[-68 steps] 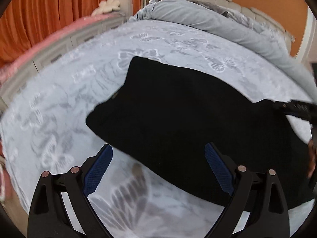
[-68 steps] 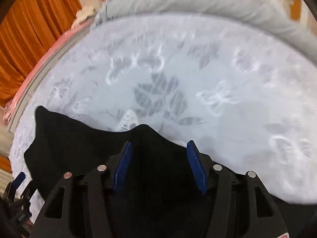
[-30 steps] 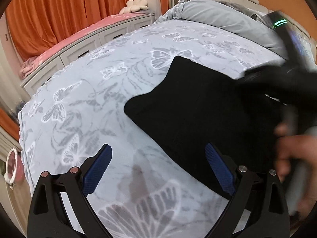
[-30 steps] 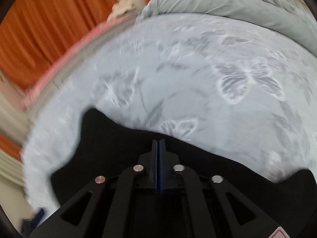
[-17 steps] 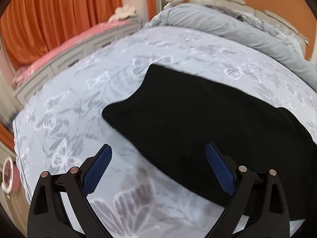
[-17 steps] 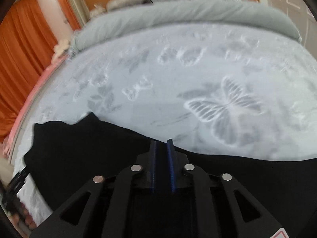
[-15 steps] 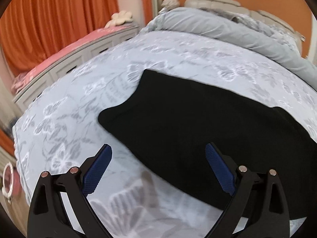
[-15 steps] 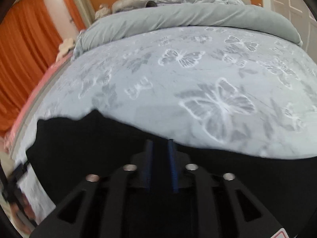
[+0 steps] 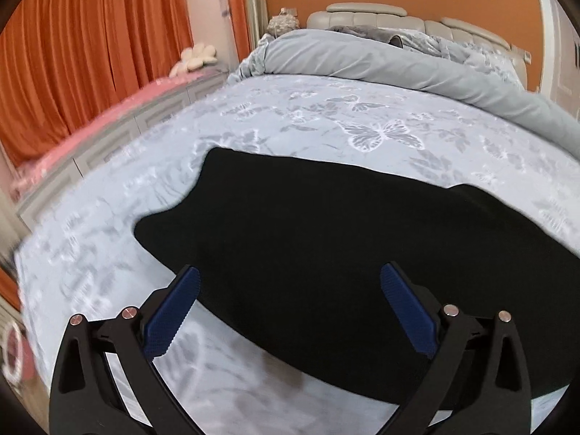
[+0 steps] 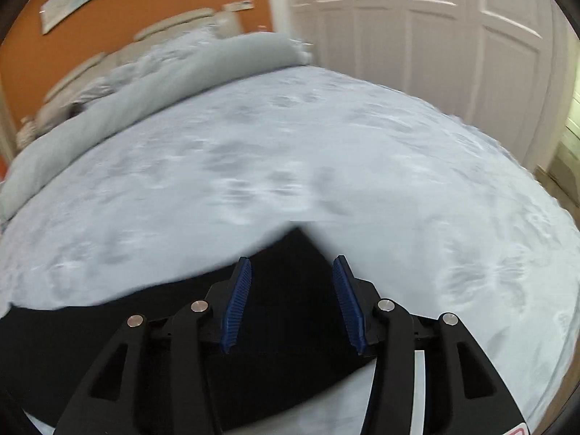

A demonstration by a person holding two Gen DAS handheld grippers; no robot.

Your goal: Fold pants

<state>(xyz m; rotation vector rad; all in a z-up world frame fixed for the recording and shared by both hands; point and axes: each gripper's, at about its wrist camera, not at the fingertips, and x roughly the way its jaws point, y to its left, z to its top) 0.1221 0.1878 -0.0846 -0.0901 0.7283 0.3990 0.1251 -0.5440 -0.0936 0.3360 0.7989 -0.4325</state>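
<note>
The left claw is spread wide and holds nothing; its blue pads stand one at 8 o'clock and one at 4 o'clock in the left view, with the black pants lying between and beyond them. The right claw is parted too, less widely, and also empty; its pads straddle a pointed corner of the pants that reaches toward 12 o'clock.

Outward from the left claw, the pants lie flat on the bed, a long dark band running from about 10 o'clock to 3 o'clock, with a rounded end at the left and a small step in the far edge toward 2 o'clock. The cloth is too dark to show layers or seams, so whether one leg already lies on the other cannot be told. The shape, narrow and single, suggests a lengthwise fold may be done.

Beyond the pants the butterfly cover runs on to a grey duvet at 12 o'clock, with orange curtains at 10 o'clock. In the right view, white doors stand at 1 o'clock.

As I judge it, the pants are laid out and neither claw grips them. What remains is at least one fold across the length, bringing one end over the other, and then perhaps a second to make a compact stack.
</note>
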